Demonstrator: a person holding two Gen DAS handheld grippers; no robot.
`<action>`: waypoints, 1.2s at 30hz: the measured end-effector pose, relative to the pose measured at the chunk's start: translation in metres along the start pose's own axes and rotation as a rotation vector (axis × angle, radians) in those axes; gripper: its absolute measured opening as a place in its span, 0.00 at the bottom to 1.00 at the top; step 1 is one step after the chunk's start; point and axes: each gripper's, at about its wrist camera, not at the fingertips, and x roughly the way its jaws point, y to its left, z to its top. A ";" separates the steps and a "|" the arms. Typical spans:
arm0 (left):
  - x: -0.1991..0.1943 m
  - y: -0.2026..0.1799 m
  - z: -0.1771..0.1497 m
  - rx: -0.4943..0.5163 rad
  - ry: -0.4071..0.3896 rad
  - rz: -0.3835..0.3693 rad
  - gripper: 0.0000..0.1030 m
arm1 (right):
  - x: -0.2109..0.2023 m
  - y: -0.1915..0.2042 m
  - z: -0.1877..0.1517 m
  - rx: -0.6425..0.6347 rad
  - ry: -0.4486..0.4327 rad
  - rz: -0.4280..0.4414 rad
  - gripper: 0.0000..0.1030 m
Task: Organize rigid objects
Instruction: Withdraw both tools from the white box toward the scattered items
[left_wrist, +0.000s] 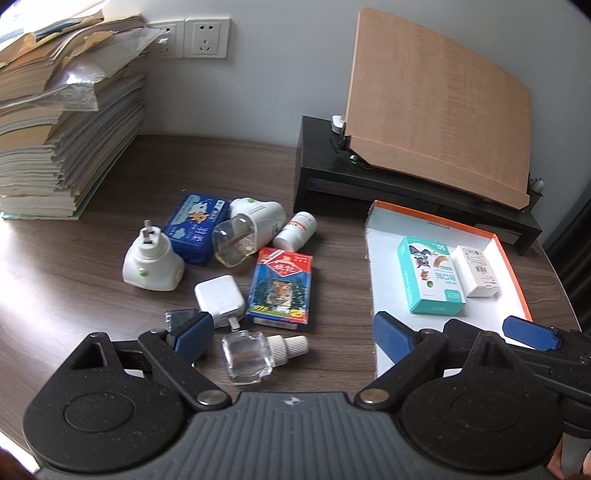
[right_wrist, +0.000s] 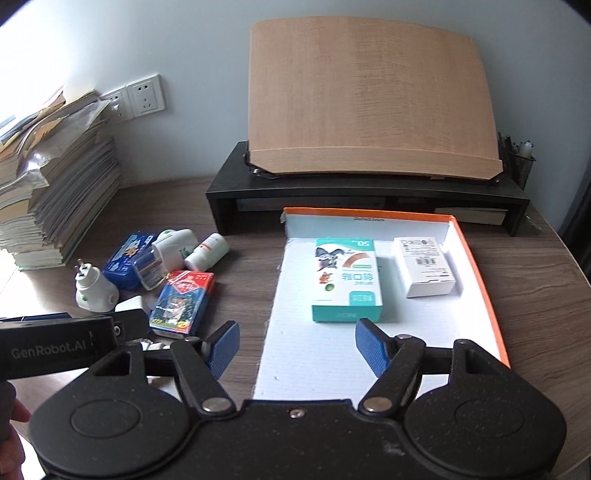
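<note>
A shallow white box with an orange rim (left_wrist: 380, 280) (right_wrist: 480, 280) lies on the desk and holds a teal carton (left_wrist: 430, 280) (right_wrist: 347, 278) and a white carton (left_wrist: 478, 271) (right_wrist: 424, 266). Left of it lie loose items: a tiger card pack (left_wrist: 282, 288) (right_wrist: 183, 302), a white charger (left_wrist: 219, 299), a clear small bottle (left_wrist: 251, 354), a white plug-in device (left_wrist: 153, 262) (right_wrist: 94, 291), a blue pack (left_wrist: 195, 232) (right_wrist: 127, 264) and a white pill bottle (left_wrist: 297, 230) (right_wrist: 207, 251). My left gripper (left_wrist: 291, 338) is open above the clear bottle. My right gripper (right_wrist: 297, 349) is open over the box's near end, empty.
A tall stack of books and papers (left_wrist: 62, 122) (right_wrist: 48, 184) stands at the back left. A black monitor riser (left_wrist: 369, 184) (right_wrist: 332, 199) with a tilted wooden board (left_wrist: 439, 103) (right_wrist: 369, 96) sits behind the box. Wall sockets (left_wrist: 205, 37) are at the back.
</note>
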 end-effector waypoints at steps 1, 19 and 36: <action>-0.001 0.003 -0.001 -0.003 0.000 0.003 0.93 | 0.000 0.003 0.000 -0.004 0.002 0.003 0.80; -0.015 0.049 -0.017 -0.076 0.002 0.047 0.93 | 0.009 0.048 -0.011 -0.079 0.044 0.080 0.80; -0.001 0.077 -0.031 -0.145 0.033 0.118 0.93 | 0.022 0.054 -0.017 -0.094 0.084 0.117 0.80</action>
